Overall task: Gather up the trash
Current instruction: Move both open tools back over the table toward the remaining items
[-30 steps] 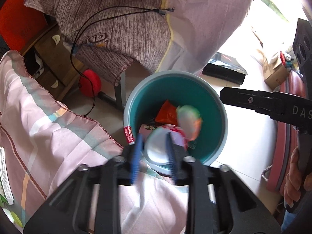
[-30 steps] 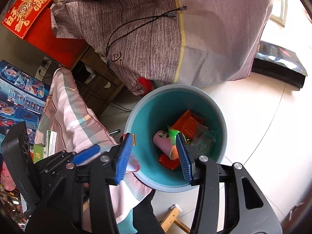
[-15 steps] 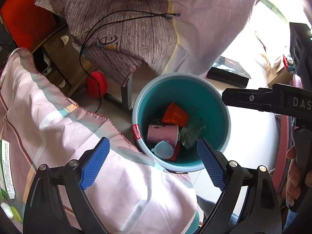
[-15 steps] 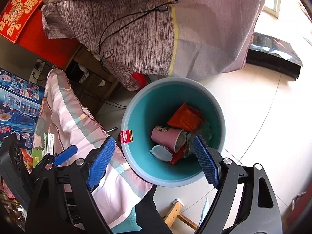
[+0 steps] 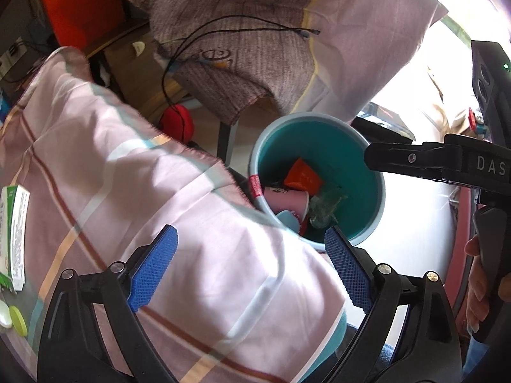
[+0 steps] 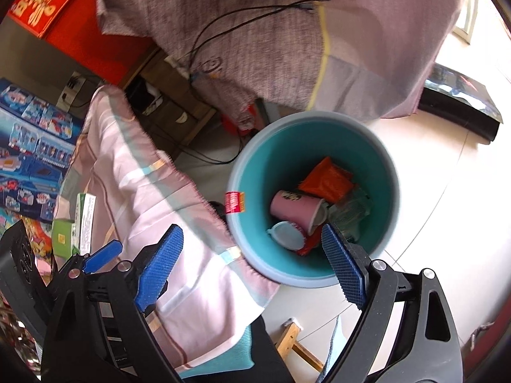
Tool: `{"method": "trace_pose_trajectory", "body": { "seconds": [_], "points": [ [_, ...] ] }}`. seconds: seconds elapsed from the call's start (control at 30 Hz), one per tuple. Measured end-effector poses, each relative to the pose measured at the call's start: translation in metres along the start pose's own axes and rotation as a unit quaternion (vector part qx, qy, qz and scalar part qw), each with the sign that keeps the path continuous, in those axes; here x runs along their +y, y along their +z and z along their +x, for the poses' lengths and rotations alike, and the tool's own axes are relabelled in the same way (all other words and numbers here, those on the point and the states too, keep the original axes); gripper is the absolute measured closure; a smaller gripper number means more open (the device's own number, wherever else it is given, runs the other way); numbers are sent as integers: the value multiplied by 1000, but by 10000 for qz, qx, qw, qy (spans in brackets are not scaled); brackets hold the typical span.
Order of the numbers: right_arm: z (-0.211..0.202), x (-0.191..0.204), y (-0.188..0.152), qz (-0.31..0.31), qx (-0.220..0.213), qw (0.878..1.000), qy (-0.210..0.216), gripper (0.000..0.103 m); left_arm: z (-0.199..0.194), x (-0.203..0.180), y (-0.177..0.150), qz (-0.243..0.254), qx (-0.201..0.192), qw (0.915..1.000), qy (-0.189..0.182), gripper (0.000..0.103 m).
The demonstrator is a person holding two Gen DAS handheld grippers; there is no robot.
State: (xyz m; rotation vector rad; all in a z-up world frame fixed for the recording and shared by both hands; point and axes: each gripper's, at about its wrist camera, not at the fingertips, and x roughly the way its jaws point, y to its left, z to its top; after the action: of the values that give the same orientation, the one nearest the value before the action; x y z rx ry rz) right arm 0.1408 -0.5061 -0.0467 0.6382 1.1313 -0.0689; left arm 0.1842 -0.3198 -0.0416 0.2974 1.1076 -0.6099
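Teal bin (image 6: pixel 380 188) on pale tiled floor (image 6: pixel 431 223) beside pink checked cloth (image 5: pixel 159 191); both grippers' fingers (image 6: pixel 343 268) spread, empty.

- Left wrist view looks steeply down past its jaws at the bin (image 5: pixel 319 191).
- Right wrist view does likewise; both share the bin (image 6: pixel 314 198) and cloth (image 6: pixel 166 198).

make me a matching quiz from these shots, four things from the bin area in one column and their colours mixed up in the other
Things:
1. paper cup
2. snack wrapper
3. bin inside wall
4. round lid

Colours:
A. teal
B. light blue
C. pink
D. orange

Pairs: 1-C, 2-D, 3-A, 4-B
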Motion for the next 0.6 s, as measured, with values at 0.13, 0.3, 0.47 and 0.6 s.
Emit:
{"method": "trace_pose_trajectory", "body": {
  "seconds": [0.13,0.3,0.47,0.6],
  "points": [
    [4,26,-9,-213,74,9997,43,19,-13,21,-12,-191,-71,9997,94,9],
    [8,61,-21,-511,145,9986,86,19,-33,51,-31,-461,-189,9986,201,8],
    [11,100,-34,-841,201,9962,133,19,-51,81,-54,-717,-283,9965,335,8],
    [16,132,-46,-1089,288,9935,155,19,-67,111,-75,-997,-379,9933,438,7]
  ]
}}
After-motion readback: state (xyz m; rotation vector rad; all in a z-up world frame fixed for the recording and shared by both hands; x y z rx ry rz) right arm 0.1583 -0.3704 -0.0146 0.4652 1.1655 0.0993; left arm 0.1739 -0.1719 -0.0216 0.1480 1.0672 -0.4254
